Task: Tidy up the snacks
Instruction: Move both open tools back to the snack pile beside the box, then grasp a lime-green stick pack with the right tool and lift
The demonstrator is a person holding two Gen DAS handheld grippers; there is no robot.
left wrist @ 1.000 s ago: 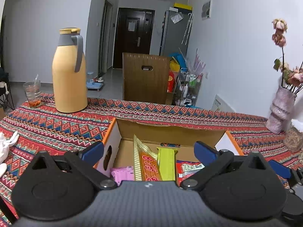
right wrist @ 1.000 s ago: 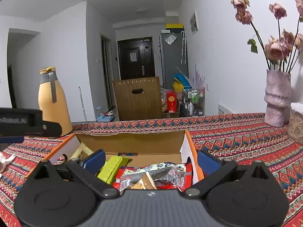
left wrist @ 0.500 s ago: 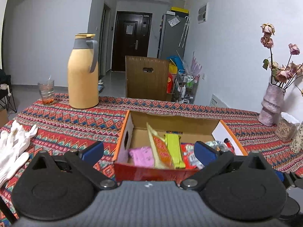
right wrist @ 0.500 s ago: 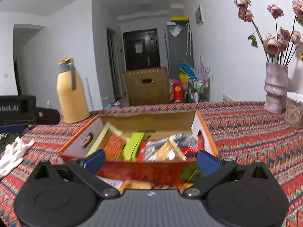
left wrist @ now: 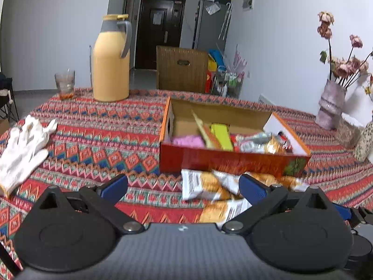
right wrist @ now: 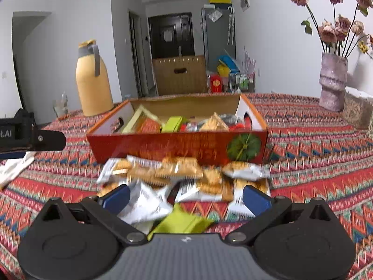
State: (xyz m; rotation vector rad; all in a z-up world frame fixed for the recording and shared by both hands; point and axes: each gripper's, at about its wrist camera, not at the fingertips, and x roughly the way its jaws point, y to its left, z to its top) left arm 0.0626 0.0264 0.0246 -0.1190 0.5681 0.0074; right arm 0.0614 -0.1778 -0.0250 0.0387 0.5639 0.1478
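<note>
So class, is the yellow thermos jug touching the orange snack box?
Apart. In the left wrist view, the thermos jug stands well behind and left of the snack box, with a wide stretch of patterned tablecloth between them.

left gripper [left wrist: 183, 186]: jaws spread wide, nothing between them, held low and pretty level, pointing forward | right gripper [right wrist: 186, 196]: same deal, blue fingertips [right wrist: 255, 199] far apart, gripping nothing | the left one also pokes into the right wrist view at the left edge

dim, motion-blurred, fisheye-warped edges
</note>
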